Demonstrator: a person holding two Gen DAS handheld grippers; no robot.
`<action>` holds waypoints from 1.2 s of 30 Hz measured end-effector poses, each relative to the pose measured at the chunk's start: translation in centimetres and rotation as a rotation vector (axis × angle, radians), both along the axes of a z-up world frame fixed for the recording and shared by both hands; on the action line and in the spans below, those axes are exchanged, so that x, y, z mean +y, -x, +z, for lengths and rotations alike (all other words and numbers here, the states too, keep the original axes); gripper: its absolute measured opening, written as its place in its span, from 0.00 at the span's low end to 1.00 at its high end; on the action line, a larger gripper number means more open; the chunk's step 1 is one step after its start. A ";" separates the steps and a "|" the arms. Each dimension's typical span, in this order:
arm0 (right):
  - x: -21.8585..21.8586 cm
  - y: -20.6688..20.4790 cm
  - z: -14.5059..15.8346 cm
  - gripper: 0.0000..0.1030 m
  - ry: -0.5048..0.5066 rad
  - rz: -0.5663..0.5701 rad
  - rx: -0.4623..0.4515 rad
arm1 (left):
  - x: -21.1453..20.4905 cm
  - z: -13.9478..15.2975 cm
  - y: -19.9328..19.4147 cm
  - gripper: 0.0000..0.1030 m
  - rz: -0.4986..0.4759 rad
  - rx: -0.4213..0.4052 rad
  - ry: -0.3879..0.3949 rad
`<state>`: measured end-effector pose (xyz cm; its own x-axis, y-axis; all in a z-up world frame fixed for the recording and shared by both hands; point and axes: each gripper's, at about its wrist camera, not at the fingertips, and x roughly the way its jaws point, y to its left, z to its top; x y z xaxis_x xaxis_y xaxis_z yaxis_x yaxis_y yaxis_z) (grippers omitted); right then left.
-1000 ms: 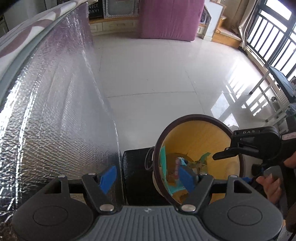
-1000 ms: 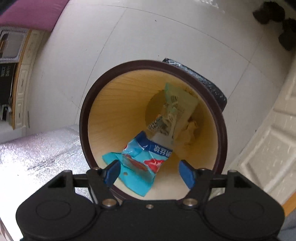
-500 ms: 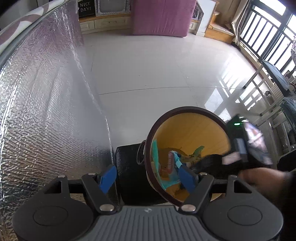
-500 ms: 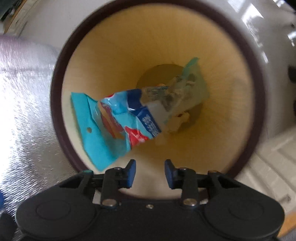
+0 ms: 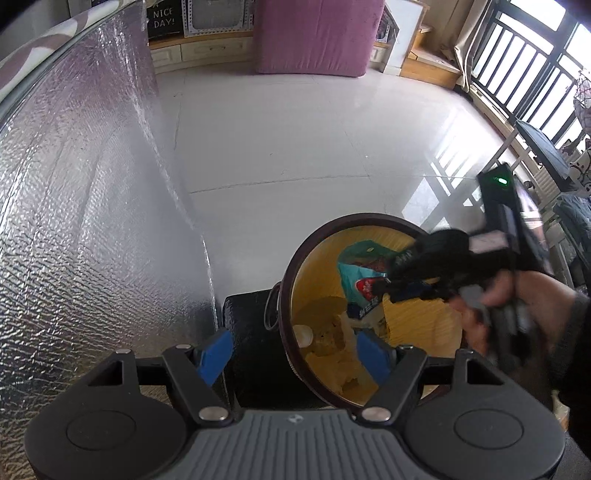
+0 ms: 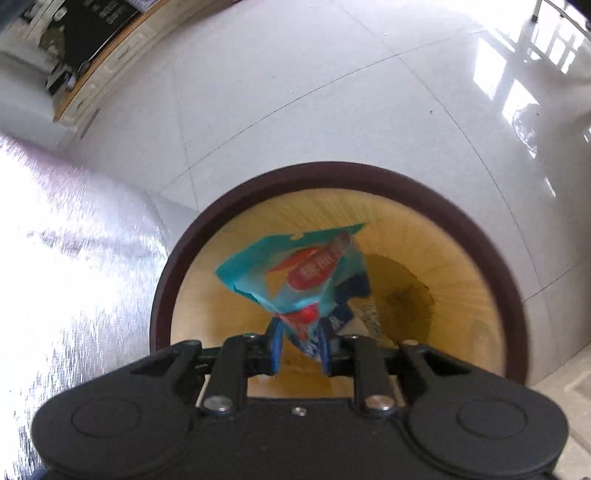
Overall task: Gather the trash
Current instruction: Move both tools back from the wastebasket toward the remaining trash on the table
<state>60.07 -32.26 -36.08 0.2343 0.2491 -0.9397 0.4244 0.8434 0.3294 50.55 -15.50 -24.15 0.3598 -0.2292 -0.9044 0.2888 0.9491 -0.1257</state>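
A round bin [image 5: 295, 280] with a dark brown rim and yellow inside stands on the floor; it also shows in the right wrist view [image 6: 162, 295]. My right gripper [image 6: 299, 347] is shut on a teal and red snack wrapper [image 6: 295, 273] and holds it over the bin's mouth. In the left wrist view the wrapper [image 5: 356, 273] hangs from the right gripper [image 5: 391, 286] above the bin. More crumpled trash [image 5: 332, 332] lies at the bin's bottom. My left gripper [image 5: 291, 354] is open and empty, just short of the bin's rim.
A table covered in silver foil [image 5: 74, 221] fills the left side. A black box [image 5: 251, 332] sits beside the bin. White tiled floor [image 5: 295, 147] stretches ahead to a pink block [image 5: 314, 33] and a low cabinet. A railing and window are at right.
My right gripper closed on the teal wrapper inside the bin and lifted it up to the bin's mouth. My left gripper stayed open and shifted slightly.
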 end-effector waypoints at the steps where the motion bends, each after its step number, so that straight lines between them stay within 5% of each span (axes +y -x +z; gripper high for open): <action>1: -0.2 0.5 0.6 0.24 0.006 0.020 0.005 | -0.1 0.0 0.0 0.72 -0.002 -0.001 0.001; 7: -1.5 4.5 3.7 0.39 0.041 0.042 -0.001 | -0.3 0.3 0.2 0.72 -0.010 -0.005 0.008; 15: -2.2 9.0 9.5 0.62 0.110 0.068 -0.116 | -0.5 1.2 1.4 0.74 -0.003 -0.013 0.027; 28: -2.1 14.9 16.2 0.95 0.250 0.106 -0.271 | -0.1 4.5 5.1 0.98 0.027 -0.103 0.029; 36: -2.0 19.2 19.3 1.00 0.330 0.105 -0.372 | 0.1 6.6 8.3 1.00 0.035 -0.185 0.036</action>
<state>40.82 -34.31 -16.80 0.5578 -0.0063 -0.8300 0.2358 0.9600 0.1512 42.24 -15.35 -17.52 0.5273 -0.2446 -0.8137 0.2772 0.9548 -0.1074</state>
